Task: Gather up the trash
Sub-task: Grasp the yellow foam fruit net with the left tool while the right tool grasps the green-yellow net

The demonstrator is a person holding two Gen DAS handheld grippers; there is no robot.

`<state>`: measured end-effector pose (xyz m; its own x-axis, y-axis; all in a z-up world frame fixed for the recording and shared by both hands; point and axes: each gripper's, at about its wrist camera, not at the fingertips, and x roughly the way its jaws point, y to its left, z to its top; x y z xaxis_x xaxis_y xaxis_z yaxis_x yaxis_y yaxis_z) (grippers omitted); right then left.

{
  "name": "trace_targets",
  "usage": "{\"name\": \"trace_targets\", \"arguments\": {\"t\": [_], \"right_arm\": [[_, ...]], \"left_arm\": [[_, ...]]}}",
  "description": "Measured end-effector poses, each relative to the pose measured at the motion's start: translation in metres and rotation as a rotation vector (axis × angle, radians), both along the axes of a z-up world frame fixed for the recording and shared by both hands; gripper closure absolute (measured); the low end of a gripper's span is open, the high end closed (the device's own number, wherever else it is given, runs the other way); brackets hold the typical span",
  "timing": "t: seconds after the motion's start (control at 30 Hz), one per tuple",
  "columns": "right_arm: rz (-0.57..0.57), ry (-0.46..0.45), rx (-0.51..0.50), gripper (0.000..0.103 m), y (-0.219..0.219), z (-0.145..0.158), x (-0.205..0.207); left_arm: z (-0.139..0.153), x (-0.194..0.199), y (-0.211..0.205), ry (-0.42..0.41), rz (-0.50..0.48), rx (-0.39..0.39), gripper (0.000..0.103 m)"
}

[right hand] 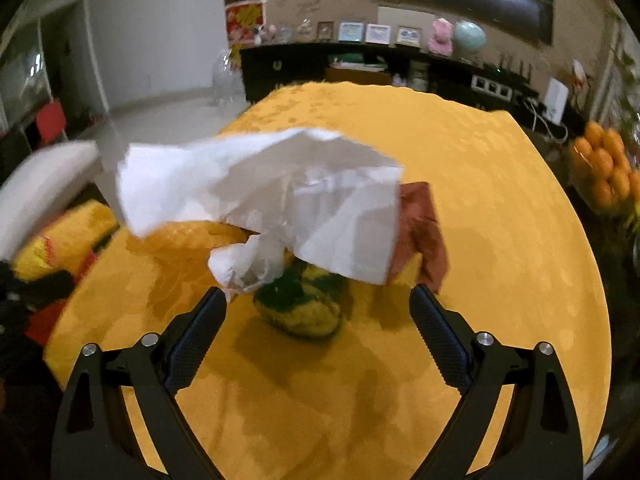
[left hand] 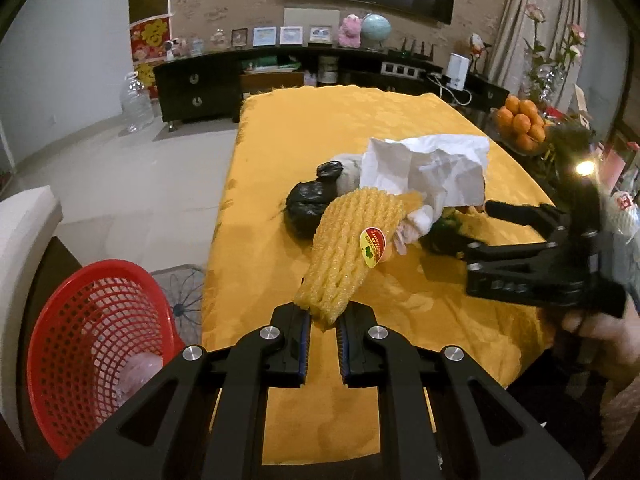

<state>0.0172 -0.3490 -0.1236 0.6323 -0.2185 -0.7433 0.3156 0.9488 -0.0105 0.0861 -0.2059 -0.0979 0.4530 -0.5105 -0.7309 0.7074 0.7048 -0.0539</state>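
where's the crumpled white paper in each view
Left wrist: the crumpled white paper lies right of centre on the yellow tablecloth, behind the yellow foam net that the left claw pinches.
Right wrist: the paper fills the centre, just beyond the open right claw, over a green and yellow object.
Shared landmark: the pale globe on the dark sideboard.

Worktop under yellow cloth, bearing crumpled white paper, black bag, green-and-yellow wad.
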Motion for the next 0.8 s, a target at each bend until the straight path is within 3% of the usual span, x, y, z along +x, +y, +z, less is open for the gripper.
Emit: {"name": "trace_targets", "arguments": {"t": [0.13, 0.27, 0.47, 0.8], "right_arm": [[-0.008, 0.036, 0.011, 0.034, -0.005, -0.012, 0.008], [0.009, 0.039, 0.051, 0.056, -0.01, -0.014, 0.009], [0.023, 0.025, 0.076, 0.062, -0.004, -0.008, -0.003], [-0.007, 0.038, 0.095, 0.062, 0.003, 0.004, -0.055]], "left_arm": [[-0.004, 0.002, 0.0, 0.002, 0.004, 0.009, 0.092], [-0.006, 0.003, -0.001, 0.0, 0.01, 0.018, 0.092], [-0.005, 0.002, -0.002, -0.012, 0.02, 0.02, 0.092], [0.0, 0.005, 0.005, -0.014, 0.037, 0.006, 0.092]]}}
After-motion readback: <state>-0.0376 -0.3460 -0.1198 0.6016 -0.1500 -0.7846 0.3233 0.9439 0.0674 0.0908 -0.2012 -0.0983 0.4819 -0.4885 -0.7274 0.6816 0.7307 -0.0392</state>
